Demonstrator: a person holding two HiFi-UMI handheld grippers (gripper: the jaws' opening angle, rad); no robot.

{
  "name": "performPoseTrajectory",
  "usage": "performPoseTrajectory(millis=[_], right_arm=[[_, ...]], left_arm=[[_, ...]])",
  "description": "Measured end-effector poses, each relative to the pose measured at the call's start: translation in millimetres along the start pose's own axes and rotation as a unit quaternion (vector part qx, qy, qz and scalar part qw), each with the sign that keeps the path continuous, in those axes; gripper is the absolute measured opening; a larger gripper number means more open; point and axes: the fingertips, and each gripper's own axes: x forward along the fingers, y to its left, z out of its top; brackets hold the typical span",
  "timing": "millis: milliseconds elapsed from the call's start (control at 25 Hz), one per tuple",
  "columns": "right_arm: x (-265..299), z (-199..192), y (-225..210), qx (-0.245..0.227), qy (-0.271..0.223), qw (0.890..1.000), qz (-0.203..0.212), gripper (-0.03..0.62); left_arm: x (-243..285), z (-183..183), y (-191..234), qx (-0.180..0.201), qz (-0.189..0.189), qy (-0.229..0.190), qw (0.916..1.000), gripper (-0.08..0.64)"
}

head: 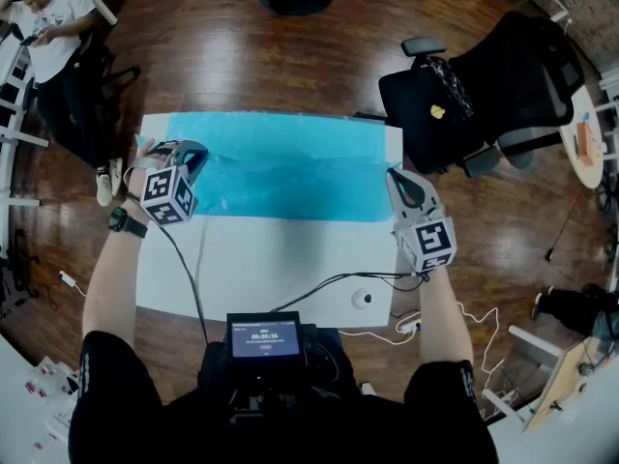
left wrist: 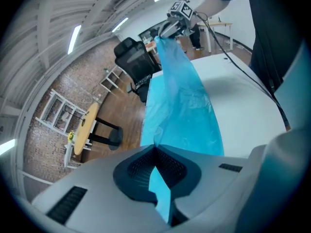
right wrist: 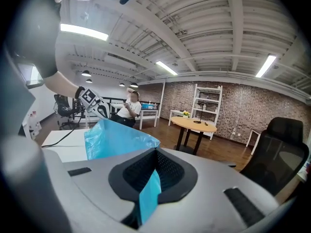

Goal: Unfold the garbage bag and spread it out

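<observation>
At the upper left of the head view, a seated person is seen on the wooden floor, well apart from the bench. At the left edge of the bench, the left tool is held up, pointed steeply down. In the left gripper view its jaws are seen pressed together on a corner of the blue bag, and a strip of the film is seen sticking out between the pads toward the camera.

The bag is stretched across the far half of the white bench, from one tool to the other. Its far edge lies near the far edge of the bench, and its near part is lifted slightly at both ends. A small screen is seen at the bottom centre of the head view, and a black cable is laid over the near part of the bench.

At the right edge of the bench, the right tool is held nearly level. In the right gripper view its jaws are seen closed on the other corner of the bag, with a blue flap caught between the pads. A black office chair is seen at the upper right of the head view.
</observation>
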Motion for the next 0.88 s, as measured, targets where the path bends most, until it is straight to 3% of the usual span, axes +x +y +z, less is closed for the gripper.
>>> performPoseTrajectory(millis=[320,600,680,760,880], right_arm=[[-22.0,-12.7,6.8,0.006,0.022,1.000,-0.016,0.026],[-51.1,-21.8,10.8,-0.022,0.045,0.998,-0.036,0.096],[-61.4,-19.4,16.3,-0.046,0.054,0.997,-0.038,0.185],[-70.7,-16.0,26.2,-0.089,0.066,0.993,-0.038,0.228],[-76.7,-14.9,53.9,-0.182,0.094,0.979,-0.015,0.285]], left_arm=[[-23.2,15.1,-31.1,0.044,0.011,-0.003,0.9990,0.003],[-40.4,24.9,-44.3,0.032,0.030,-0.017,0.9989,0.003],[-44.8,26.6,-50.3,0.034,0.029,-0.019,0.9988,0.003],[-49.1,27.7,-57.2,0.033,0.028,-0.022,0.9988,0.002],[-54.5,31.1,-67.0,0.026,0.027,-0.030,0.9988,0.003]])
